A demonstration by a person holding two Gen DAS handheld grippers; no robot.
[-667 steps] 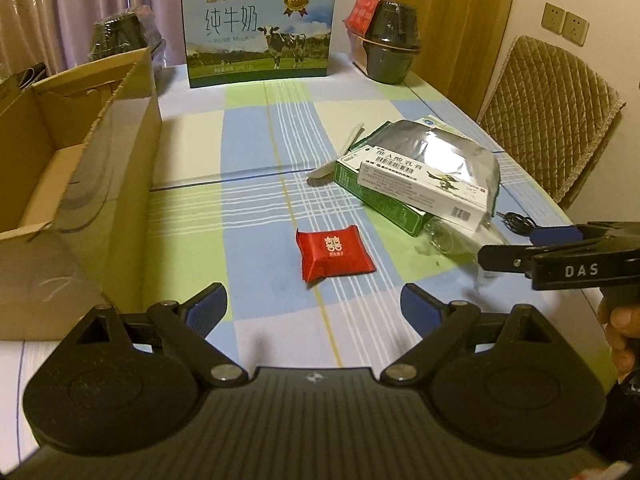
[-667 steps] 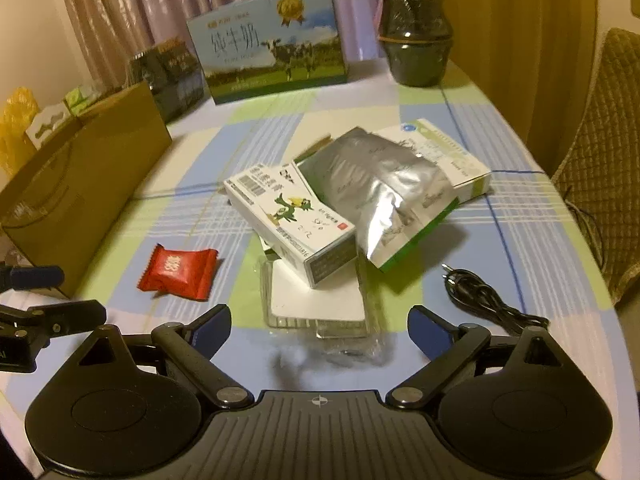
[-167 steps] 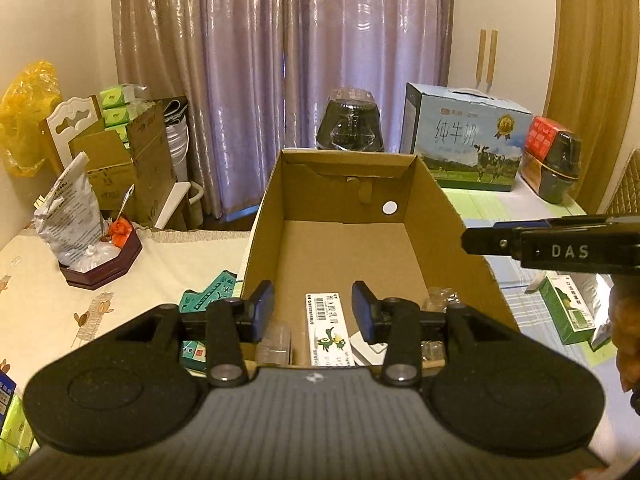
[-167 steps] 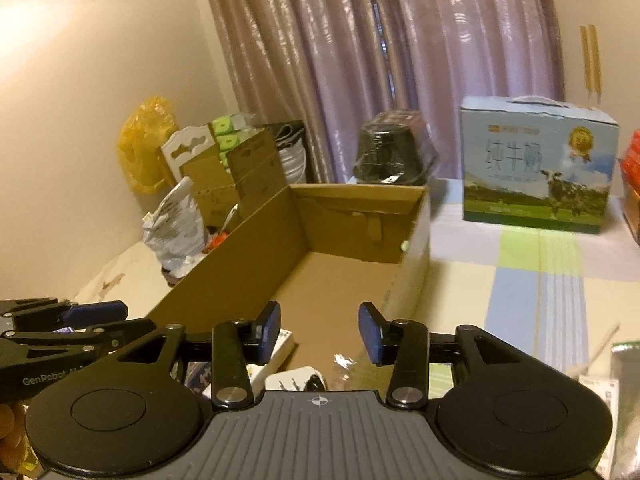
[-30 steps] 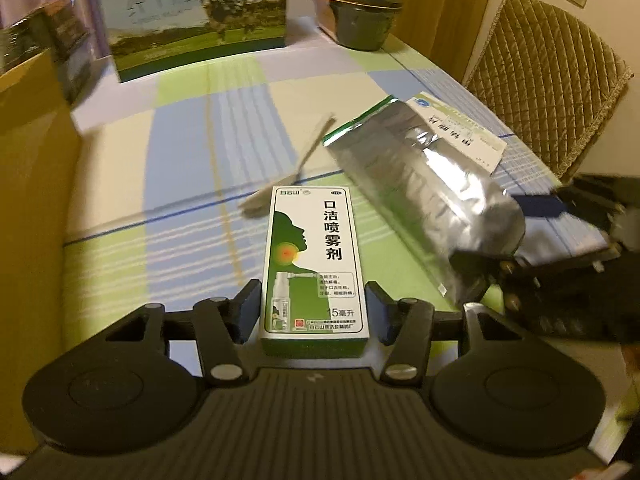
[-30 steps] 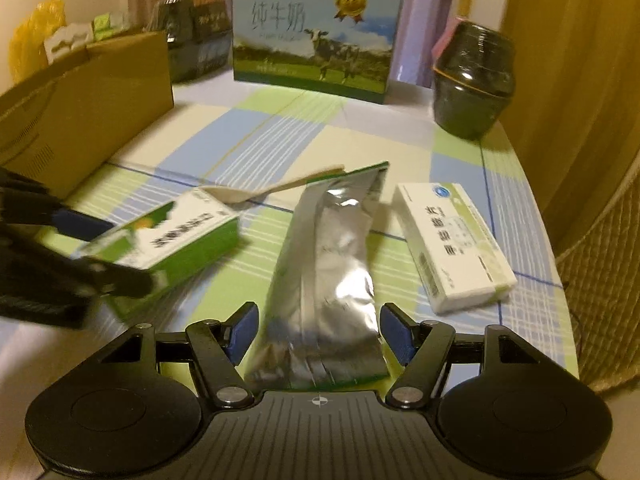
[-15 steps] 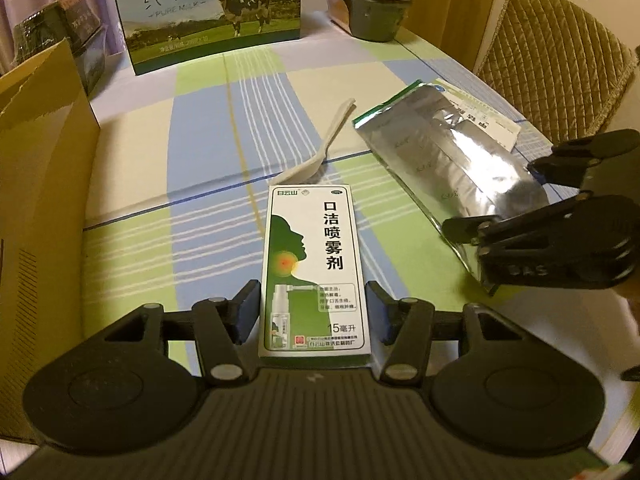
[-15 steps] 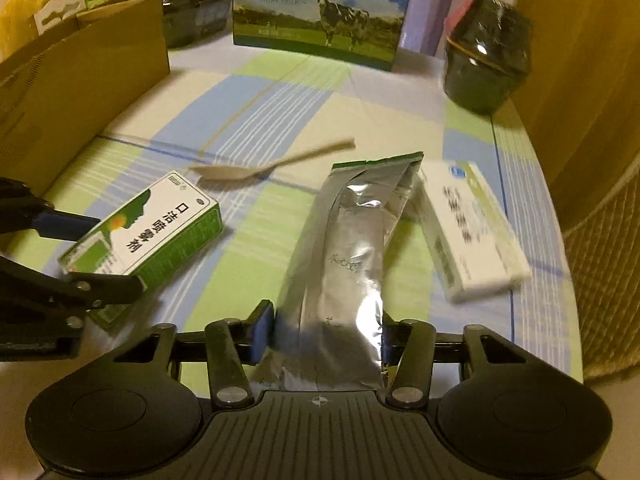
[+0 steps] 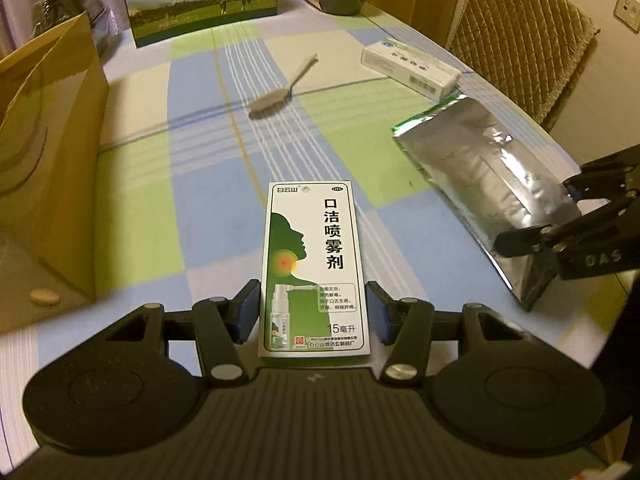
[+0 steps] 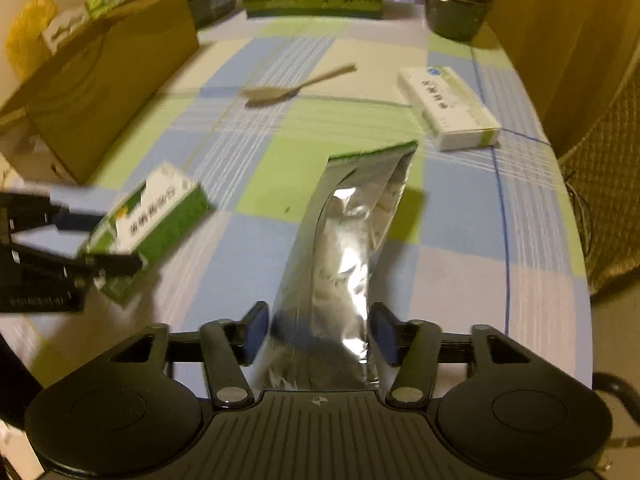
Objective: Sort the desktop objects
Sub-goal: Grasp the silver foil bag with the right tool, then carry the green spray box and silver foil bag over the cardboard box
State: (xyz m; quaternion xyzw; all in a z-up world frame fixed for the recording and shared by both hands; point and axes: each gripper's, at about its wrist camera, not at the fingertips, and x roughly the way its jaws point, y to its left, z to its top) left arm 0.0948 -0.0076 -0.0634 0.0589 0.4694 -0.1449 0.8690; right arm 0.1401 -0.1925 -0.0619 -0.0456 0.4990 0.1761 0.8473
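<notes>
Left gripper point(image 9: 312, 316) is clamped on a green-and-white spray box point(image 9: 314, 268), printed with a head silhouette and black characters, held above the checked tablecloth point(image 9: 208, 184). Right gripper point(image 10: 318, 332) is opening, its pads flanking a crinkled silver foil pouch point(image 10: 344, 248) with a green-edged top, raised over the table.

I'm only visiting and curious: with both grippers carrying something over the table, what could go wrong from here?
The right gripper is opening around the limp foil pouch, so it may slip out. The left gripper pinches only the spray box's near end; it could tilt or catch the cardboard box.
</notes>
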